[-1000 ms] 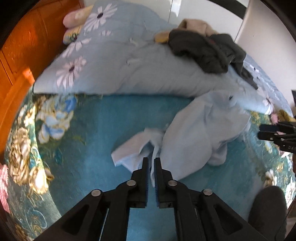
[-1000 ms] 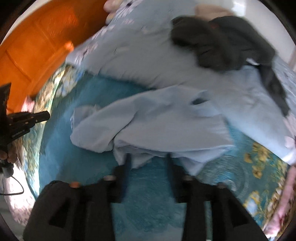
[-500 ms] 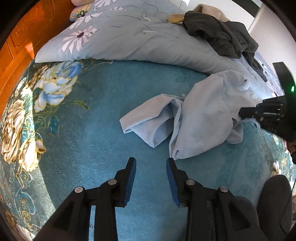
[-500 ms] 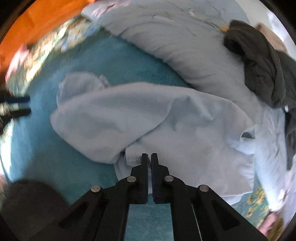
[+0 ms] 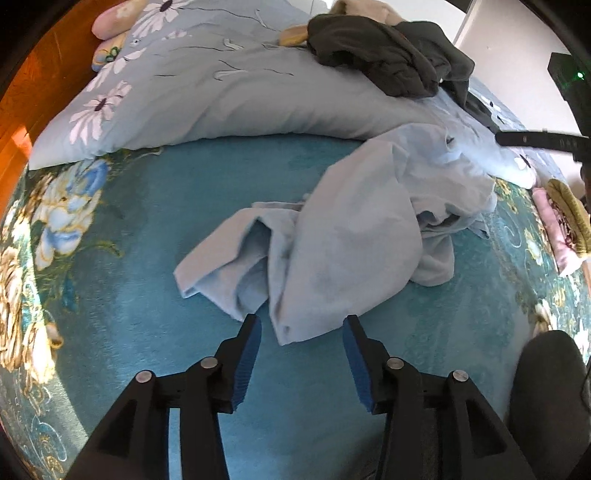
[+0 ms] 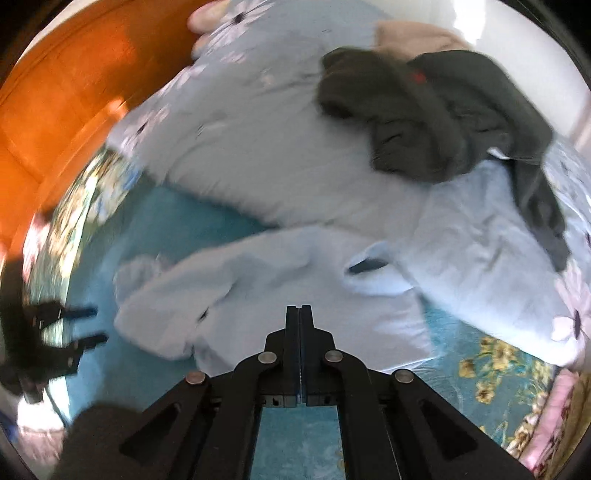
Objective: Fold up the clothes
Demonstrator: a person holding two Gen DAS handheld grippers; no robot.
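A bed covered with a teal flowered blanket (image 5: 122, 229) and a pale blue quilt (image 5: 229, 92) printed with white daisies stands beside orange wooden furniture (image 6: 55, 110), with a white wall (image 5: 509, 44) lit brightly beyond.

A home bedroom, seen from bed level. Teal bedspread (image 5: 155, 229) with a border of large printed flowers along its left and right edges. Across the far edge, a pale blue quilt (image 5: 229, 99) patterned with white daisies, bunched in a long roll. Heaped on the quilt toward the far right corner, dark grey garments (image 5: 388, 59) over a beige one (image 5: 362, 9). At the far left corner, a pink pillow (image 5: 107, 26). Beyond the left edge, orange-brown wooden panelling (image 6: 70, 110), sunlit. Crumpled in the middle of the spread, a light blue garment (image 5: 351, 251). At the right edge, folded pink and olive clothes (image 5: 561, 229). White wall (image 5: 509, 44) behind.
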